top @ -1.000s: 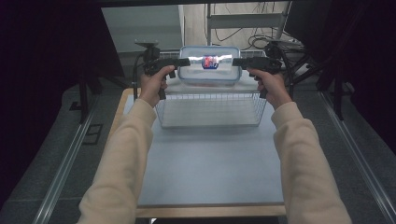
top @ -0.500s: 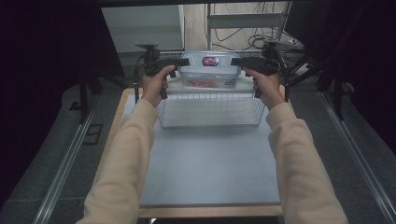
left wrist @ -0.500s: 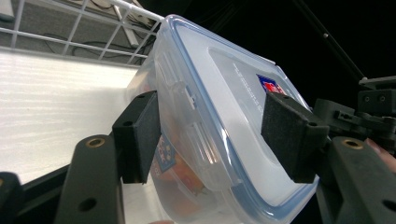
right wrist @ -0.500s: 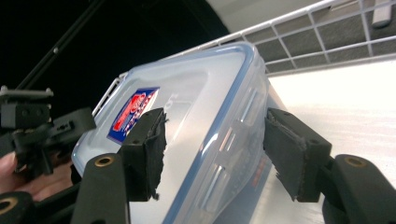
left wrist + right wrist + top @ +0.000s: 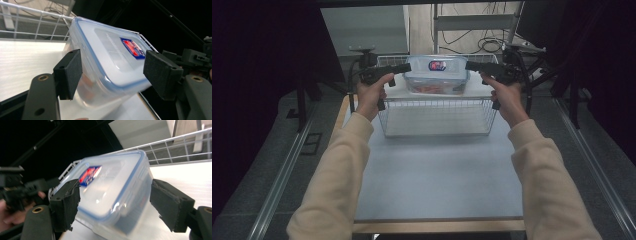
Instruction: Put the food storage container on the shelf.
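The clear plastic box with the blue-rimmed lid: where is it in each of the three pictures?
High view: the plastic box sits top centre, on the wire basket's upper shelf.
Left gripper view: centre, tilted.
Right gripper view: centre, tilted the other way.
Shared landmark: the red-and-blue label on its lid.

Container (image 5: 107,65) near corner blurred at lower centre of the left gripper view; its reddish contents (image 5: 432,88) stayed indistinct through the wall. Forearms cut off at the high view's bottom edge.
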